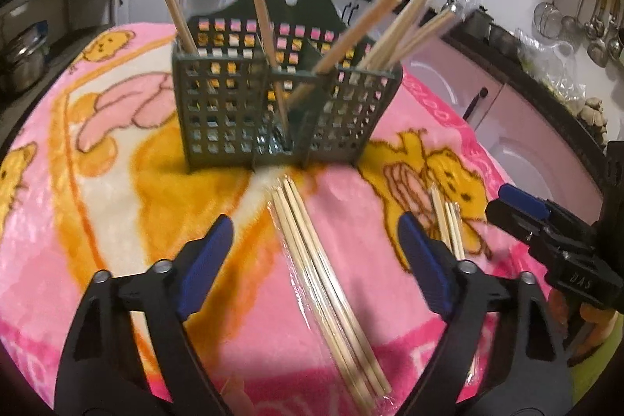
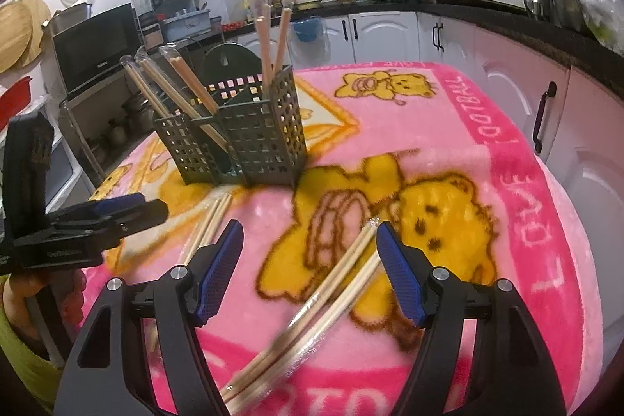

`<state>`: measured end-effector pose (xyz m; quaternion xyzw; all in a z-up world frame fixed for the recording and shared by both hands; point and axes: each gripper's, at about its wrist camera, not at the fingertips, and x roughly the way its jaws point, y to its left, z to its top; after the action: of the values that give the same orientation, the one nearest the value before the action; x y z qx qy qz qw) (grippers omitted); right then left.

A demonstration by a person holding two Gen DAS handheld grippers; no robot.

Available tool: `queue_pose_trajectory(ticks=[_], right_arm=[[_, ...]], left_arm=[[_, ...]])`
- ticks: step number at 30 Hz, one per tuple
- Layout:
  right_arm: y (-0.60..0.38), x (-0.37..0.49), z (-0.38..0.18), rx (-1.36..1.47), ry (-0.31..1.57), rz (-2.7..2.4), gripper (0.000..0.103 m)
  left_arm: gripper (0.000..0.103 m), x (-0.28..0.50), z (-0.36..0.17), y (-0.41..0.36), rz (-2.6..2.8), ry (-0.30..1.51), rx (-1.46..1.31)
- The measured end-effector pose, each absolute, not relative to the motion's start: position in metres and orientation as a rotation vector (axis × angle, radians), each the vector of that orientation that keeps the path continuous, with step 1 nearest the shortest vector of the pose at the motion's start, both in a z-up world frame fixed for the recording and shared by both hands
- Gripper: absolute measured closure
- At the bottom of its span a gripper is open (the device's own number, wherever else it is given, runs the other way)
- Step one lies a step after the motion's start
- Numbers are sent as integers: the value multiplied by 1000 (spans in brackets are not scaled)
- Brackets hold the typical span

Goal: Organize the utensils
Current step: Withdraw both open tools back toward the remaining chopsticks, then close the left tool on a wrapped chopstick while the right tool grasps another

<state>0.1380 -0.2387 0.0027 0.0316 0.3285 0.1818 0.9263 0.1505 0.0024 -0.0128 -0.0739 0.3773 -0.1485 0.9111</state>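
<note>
Pink, yellow and dark green on the table

Around the dark green grid-patterned caddy [image 1: 273, 104], the blanket [image 1: 117, 182] is pink with yellow-orange bears; pale wooden chopsticks [image 1: 331, 279] lie in front of the caddy, between blue finger pads [image 1: 202, 268] on black arms.

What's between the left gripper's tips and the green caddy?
Left wrist view: only the wrapped chopsticks on pink blanket, running from left gripper toward green caddy.

The pink blanket [image 2: 448, 151] reads "FOOTBALL" and "LOVE" in white along its darker right border; more letters at the near edge are cut off.
</note>
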Motion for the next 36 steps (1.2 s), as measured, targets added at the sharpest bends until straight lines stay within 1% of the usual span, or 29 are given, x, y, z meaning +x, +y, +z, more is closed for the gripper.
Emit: queue_pose_trajectory(ticks=[1,2,3,6,8,11,13,16,22,25,34,36], right_arm=[[-240,139,2,66,676,370,40],[-241,140,1,70,680,369,41],[-242,141,0,72,684,366,42],[-245,143,-3,78,689,365,44],[-246,145,-4,81,694,363,44],[-247,147,-6,79,702,358,45],[-249,150,-7,80,709,353,46],[-249,156,-7,70,713,347,47],[-247,177,-12,20,761,353,51],[-247,189,-17,7,799,363,54],[-250,226,-39,27,935,382,57],[-249,231,-44,25,963,377,59]], left_arm=[[32,153,-17,2,-308,795,-156],[39,155,-21,1,-312,811,-159],[42,157,-24,1,-314,826,-159],[49,162,-32,0,-312,857,-154],[60,164,-36,0,-305,866,-140],[72,170,-40,2,-300,887,-133],[72,174,-42,5,-287,903,-123],[77,185,-43,10,-263,922,-121],[77,208,-45,15,-229,948,-127],[83,217,-48,16,-226,963,-141],[83,231,-52,17,-232,964,-168],[83,233,-54,18,-233,964,-178]])
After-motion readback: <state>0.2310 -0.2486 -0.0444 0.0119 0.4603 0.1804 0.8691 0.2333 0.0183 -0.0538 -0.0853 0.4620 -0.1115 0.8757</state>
